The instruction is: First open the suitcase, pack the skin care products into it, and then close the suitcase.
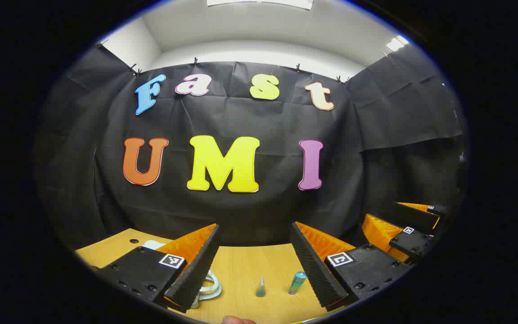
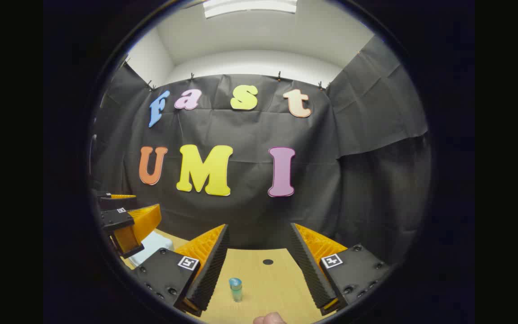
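The main risk we see is with the small upright products: the blue-capped bottle (image 1: 297, 282) and the little cone-shaped vial (image 1: 260, 287) stand loose on the table (image 1: 241, 270), and a finger swung in low on the way to the suitcase could tip either one and send it rolling. Both look light and narrow at the base (the vial especially), so we judge even a glancing touch would do it. The two tools also hang close to each other, and a hurried reach could knock them together.

In the left gripper view, the left tool (image 1: 255, 258) is spread wide, holding nothing and touching nothing, with the bottle and the vial on the table in the gap between its fingers. The right tool (image 2: 259, 261) is likewise wide and holds nothing, above the same bottle.

A pale blue-white object (image 2: 151, 245), which we take to be the suitcase, lies at the far left of the table, partly behind the left tool. We cannot tell whether it is open.
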Demonstrator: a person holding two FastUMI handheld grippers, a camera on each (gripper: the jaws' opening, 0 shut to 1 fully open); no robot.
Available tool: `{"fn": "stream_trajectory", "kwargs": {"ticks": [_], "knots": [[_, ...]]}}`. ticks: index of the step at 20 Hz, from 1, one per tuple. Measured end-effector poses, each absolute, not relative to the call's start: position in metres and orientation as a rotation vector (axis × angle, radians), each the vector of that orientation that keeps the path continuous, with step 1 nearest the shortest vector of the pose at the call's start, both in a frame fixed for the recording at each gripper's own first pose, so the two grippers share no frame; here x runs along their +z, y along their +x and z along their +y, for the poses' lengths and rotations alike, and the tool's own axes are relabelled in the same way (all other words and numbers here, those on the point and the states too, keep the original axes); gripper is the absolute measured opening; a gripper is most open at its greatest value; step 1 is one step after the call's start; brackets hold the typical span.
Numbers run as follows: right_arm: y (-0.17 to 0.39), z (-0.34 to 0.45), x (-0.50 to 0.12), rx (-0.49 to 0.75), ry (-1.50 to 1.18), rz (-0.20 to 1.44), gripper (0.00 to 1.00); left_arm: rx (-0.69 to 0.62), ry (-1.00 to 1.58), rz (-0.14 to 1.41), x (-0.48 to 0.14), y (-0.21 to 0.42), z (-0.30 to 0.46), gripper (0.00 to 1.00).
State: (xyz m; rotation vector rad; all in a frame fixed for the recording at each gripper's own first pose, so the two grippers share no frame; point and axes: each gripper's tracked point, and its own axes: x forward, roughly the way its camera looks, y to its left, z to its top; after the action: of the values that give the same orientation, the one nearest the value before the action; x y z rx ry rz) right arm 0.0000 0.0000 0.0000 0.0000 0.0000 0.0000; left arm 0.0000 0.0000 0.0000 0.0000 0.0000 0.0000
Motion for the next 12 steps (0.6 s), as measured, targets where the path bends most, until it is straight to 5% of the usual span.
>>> {"fn": "stream_trajectory", "kwargs": {"ticks": [12], "knots": [[0.015, 0.012, -0.01, 0.033, 0.018, 0.031, 0.79, 0.041, 0.053, 0.007, -0.007, 0.009, 0.008, 0.99]]}}
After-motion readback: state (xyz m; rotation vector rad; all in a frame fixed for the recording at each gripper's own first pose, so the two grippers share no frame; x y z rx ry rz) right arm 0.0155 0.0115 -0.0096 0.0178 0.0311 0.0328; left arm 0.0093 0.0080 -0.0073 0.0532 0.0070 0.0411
